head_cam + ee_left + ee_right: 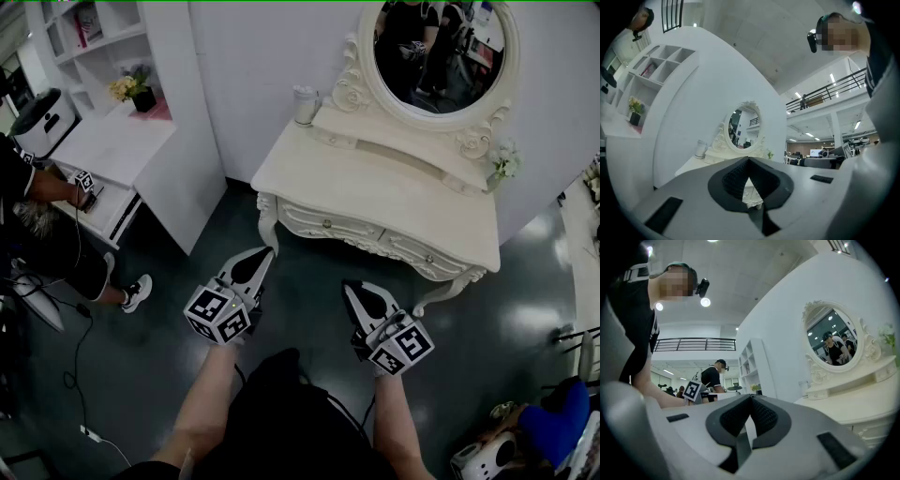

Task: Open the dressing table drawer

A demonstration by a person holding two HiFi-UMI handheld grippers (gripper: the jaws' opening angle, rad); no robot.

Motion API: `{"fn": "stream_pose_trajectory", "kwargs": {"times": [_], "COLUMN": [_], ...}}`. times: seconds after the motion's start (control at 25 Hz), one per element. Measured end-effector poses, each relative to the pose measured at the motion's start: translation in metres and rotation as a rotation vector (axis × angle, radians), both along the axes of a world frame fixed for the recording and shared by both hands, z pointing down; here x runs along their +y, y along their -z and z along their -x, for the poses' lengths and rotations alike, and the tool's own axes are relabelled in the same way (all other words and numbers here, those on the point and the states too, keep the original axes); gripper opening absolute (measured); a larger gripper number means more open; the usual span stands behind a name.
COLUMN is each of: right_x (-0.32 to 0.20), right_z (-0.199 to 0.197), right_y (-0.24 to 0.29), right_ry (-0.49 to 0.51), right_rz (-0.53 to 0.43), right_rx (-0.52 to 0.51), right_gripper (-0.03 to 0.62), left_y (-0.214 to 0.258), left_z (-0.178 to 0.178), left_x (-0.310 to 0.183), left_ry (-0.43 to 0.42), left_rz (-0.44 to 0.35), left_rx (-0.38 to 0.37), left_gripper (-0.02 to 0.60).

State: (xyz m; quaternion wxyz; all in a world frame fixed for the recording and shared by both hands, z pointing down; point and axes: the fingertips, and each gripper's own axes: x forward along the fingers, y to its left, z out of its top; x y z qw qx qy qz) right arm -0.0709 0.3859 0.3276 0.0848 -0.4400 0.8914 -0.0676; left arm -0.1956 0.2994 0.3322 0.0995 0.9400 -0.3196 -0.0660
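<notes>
Cream-painted carved wood is waiting just ahead of the left gripper [265, 253] and the right gripper [348, 287]: the dressing table [375, 202] is standing there untouched, its drawer [342, 228] lying in front of the left gripper and a little to its right. Both are holding their jaws pressed together on nothing. I'm guessing the drawer is light and sliding easily, though the table's thin legs [442, 292] could be shifting under a hard tug. The small round knob [326, 223] is looking like the only handhold, smooth and likely slippery, needing a squarely centred pinch.
</notes>
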Motion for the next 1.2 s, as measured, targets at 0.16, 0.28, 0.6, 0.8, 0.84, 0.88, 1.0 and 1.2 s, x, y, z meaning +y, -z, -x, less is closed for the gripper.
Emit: {"fn": "stream_pose_trajectory", "kwargs": {"times": [0.16, 0.28, 0.6, 0.8, 0.84, 0.88, 1.0, 1.2], "right_x": [-0.004, -0.014, -0.052, -0.088, -0.096, -0.104, -0.131, -0.170], "right_z": [-0.007, -0.012, -0.020, -0.029, -0.031, -0.034, -0.045, -0.054], "right_y": [0.000, -0.002, -0.007, -0.009, -0.011, -0.012, -0.012, -0.010], "right_ry": [-0.007, -0.014, -0.014, -0.014, -0.014, -0.015, -0.029, -0.056], "right_rz": [-0.001, -0.002, 0.005, 0.012, 0.013, 0.014, 0.012, 0.024], "right_rx": [-0.005, -0.007, 0.001, 0.014, 0.019, 0.024, 0.016, -0.002], "right_gripper": [0.003, 0.003, 0.003, 0.003, 0.005, 0.005, 0.005, 0.006], "left_y": [0.001, -0.002, -0.010, -0.014, -0.015, -0.015, -0.014, -0.011], "left_z": [-0.008, -0.014, -0.019, -0.030, -0.033, -0.037, -0.052, -0.063], "left_x": [-0.003, -0.010, -0.046, -0.080, -0.088, -0.096, -0.118, -0.153], "left_ry": [0.003, 0.003, 0.015, 0.014, 0.013, 0.010, -0.011, -0.046], "left_rz": [0.003, 0.000, 0.021, 0.028, 0.029, 0.028, 0.018, 0.010], "left_rx": [0.005, -0.003, 0.005, 0.011, 0.014, 0.016, 0.006, -0.022], "left_gripper": [0.000, 0.001, 0.000, 0.000, 0.000, 0.001, 0.001, 0.000]}}
